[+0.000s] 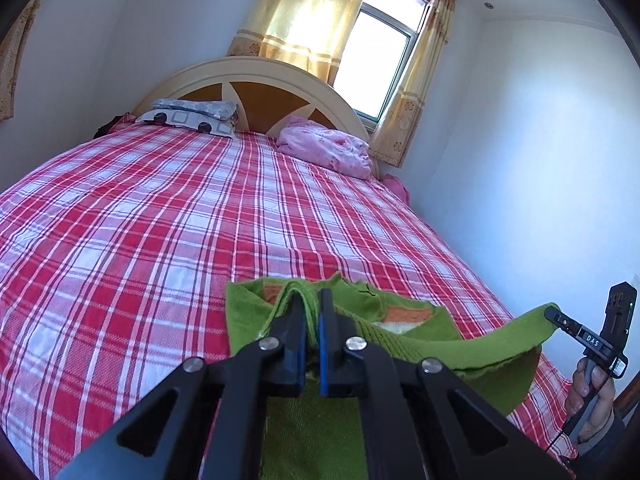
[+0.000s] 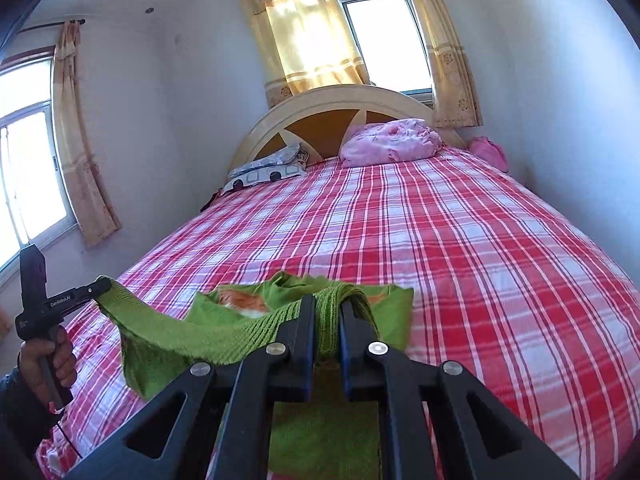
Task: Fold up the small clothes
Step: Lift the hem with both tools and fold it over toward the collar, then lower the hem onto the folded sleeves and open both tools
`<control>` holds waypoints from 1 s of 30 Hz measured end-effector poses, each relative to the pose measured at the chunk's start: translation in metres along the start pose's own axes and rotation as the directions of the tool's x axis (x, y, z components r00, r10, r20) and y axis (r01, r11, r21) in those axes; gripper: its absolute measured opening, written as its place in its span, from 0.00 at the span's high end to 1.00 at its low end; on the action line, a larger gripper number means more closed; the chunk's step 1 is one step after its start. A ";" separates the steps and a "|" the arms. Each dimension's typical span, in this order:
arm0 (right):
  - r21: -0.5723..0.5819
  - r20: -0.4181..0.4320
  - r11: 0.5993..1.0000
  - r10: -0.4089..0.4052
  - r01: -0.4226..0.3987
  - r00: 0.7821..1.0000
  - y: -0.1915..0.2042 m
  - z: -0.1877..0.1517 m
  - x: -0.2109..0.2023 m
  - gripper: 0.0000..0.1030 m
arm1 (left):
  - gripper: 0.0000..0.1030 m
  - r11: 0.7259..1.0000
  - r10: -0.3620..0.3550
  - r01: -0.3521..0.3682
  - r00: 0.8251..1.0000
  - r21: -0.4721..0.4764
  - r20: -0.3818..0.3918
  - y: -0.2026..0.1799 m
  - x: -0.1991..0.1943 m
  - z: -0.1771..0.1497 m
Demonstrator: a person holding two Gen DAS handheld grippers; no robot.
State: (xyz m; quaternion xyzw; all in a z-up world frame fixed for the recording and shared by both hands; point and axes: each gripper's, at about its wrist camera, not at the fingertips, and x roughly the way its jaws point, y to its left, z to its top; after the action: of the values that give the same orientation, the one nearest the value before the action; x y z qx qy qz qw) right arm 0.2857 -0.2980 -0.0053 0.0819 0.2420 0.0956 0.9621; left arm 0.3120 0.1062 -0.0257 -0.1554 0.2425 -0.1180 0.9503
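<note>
While both grippers pinch the same green sweater (image 1: pixel 432 344), it hangs lifted between them above the near end of a bed (image 1: pixel 160 220).

From the left wrist camera, the left gripper (image 1: pixel 313 300) has its two black jaws nearly together, clamped on a fold of the sweater's ribbed edge. The knit band runs from there off to the right, where the right gripper (image 1: pixel 550 312) grips its far end. A hand (image 1: pixel 592 396) in a dark sleeve holds that gripper's handle at the picture's lower right edge.

From the right wrist camera, the right gripper (image 2: pixel 327 304) is likewise clamped on the ribbed band, which bunches up between its jaws. The band stretches to the left, sagging a little, to the left gripper (image 2: pixel 102 282), held by a hand (image 2: pixel 48 360) low on the left.

Below the stretched band, the rest of the sweater droops in loose folds onto the bed, showing an orange and white patch (image 2: pixel 240 300) inside the green. More green cloth fills the space under each gripper's arms.

A red and white plaid sheet (image 2: pixel 460 240) covers the bed. At its far end stands a rounded cream and brown headboard (image 1: pixel 256 80), with a patterned pillow (image 1: pixel 192 116) on the left and a crumpled pink blanket (image 1: pixel 324 148) on the right. Behind the headboard is a bright window (image 1: pixel 376 52) with yellow curtains (image 1: pixel 304 12). A second curtained window (image 2: pixel 28 168) shows on the left wall.
</note>
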 end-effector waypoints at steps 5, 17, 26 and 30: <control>0.000 -0.012 1.000 -0.007 0.007 1.000 -0.010 0.013 0.031 0.91 | 0.96 1.000 0.009 -0.009 0.999 0.001 -0.034 0.005 0.033 0.006; 0.050 -0.108 0.998 -0.041 0.047 0.993 -0.046 0.031 0.127 0.91 | 0.96 0.997 0.079 -0.080 0.993 0.000 -0.087 0.025 0.120 0.027; 0.071 -0.265 0.991 -0.087 0.109 0.960 -0.074 0.017 0.211 0.90 | 0.90 0.988 0.154 -0.151 0.968 0.029 -0.197 0.039 0.178 0.013; 0.088 -0.324 0.984 -0.119 0.156 0.938 -0.086 0.004 0.230 0.82 | 0.76 0.984 0.177 -0.175 0.957 0.027 -0.229 0.042 0.185 0.007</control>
State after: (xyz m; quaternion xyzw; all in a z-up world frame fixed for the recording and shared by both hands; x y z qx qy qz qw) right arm 0.4994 -0.3302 -0.1226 0.1023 0.4037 0.0261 0.9088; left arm 0.4800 0.0912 -0.1138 -0.1152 0.3637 -0.0512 0.9229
